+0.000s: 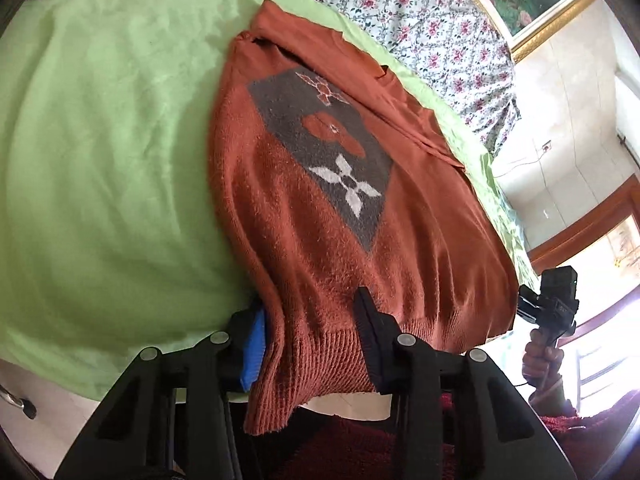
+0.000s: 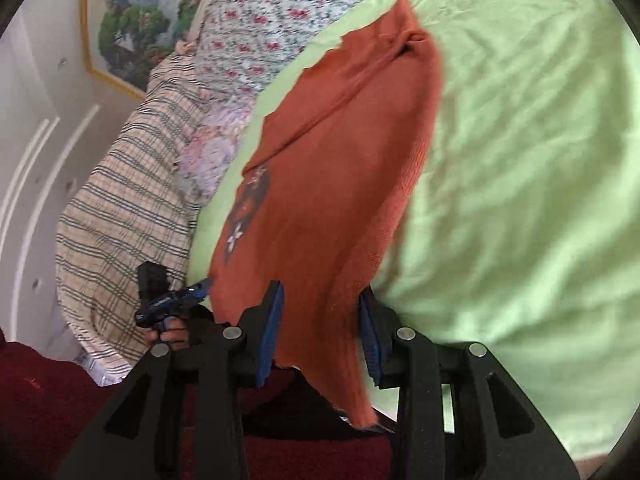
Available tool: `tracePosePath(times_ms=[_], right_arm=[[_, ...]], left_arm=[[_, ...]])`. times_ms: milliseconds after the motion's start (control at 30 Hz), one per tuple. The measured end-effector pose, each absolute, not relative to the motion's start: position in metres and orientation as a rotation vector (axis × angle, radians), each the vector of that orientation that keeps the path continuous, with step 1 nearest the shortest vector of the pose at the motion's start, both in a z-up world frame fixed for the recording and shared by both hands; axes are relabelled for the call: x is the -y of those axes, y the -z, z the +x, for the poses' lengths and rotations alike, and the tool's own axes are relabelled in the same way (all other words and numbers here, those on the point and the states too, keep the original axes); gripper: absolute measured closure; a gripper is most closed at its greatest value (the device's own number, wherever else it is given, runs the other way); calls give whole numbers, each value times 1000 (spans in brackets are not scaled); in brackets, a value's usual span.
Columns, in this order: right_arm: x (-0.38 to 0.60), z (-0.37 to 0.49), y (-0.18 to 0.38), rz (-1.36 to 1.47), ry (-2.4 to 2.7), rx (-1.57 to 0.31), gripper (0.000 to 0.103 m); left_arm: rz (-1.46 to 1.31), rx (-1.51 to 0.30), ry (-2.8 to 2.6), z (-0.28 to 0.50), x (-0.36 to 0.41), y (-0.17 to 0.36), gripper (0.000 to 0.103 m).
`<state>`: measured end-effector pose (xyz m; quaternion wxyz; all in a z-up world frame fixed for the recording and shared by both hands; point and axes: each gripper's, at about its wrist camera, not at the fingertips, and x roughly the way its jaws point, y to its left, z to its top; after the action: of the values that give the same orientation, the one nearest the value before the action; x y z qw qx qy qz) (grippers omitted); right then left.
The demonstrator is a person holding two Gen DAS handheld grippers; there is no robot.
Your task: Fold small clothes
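A rust-orange knitted sweater (image 1: 320,240) with a grey diamond patch of flower motifs lies on the green bed sheet (image 1: 100,160). Its sleeves are folded in and its ribbed hem hangs over the near bed edge. My left gripper (image 1: 310,300) is shut on the hem's left corner, which bunches between the blue pad and the black finger. In the right wrist view the sweater (image 2: 328,180) narrows into my right gripper (image 2: 320,290), whose pads press on the hem's other corner. Each gripper also shows in the other's view: the right one (image 1: 548,300) and the left one (image 2: 172,300), each held by a hand.
The green sheet (image 2: 520,160) spreads wide on one side of the sweater. A floral quilt (image 1: 420,20) and a plaid cloth (image 2: 120,208) lie along the far side, under a framed painting (image 2: 132,12). Dark red fabric (image 1: 340,440) sits below the bed edge, under the grippers.
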<state>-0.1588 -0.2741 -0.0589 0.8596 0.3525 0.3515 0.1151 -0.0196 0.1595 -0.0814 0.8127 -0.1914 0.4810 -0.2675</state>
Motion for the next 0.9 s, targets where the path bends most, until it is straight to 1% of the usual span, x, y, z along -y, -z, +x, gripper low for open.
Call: tracePosePath(times_ms=[167, 200, 267, 300, 367, 500, 667, 900], right_arm=[[269, -163, 57, 691, -261, -797, 66], [269, -165, 57, 687, -258, -802, 67], [267, -167, 58, 682, -251, -810, 68], [265, -167, 59, 679, -240, -801, 77], [264, -164, 61, 672, -212, -799, 94], [263, -164, 53, 679, -192, -747, 95], [279, -160, 19, 694, -199, -604, 95], [302, -126, -18, 665, -143, -478, 95]], left_arm=[[-434, -1038, 609, -17, -164, 83, 64], [-437, -1038, 610, -16, -163, 83, 67], [-420, -1032, 595, -15, -164, 84, 85], [-409, -1030, 581, -15, -163, 84, 94], [-407, -1019, 570, -16, -163, 82, 94], [-409, -953, 562, -23, -163, 65, 95], [-418, -832, 554, -15, -157, 30, 96], [-463, -664, 542, 41, -150, -20, 96]])
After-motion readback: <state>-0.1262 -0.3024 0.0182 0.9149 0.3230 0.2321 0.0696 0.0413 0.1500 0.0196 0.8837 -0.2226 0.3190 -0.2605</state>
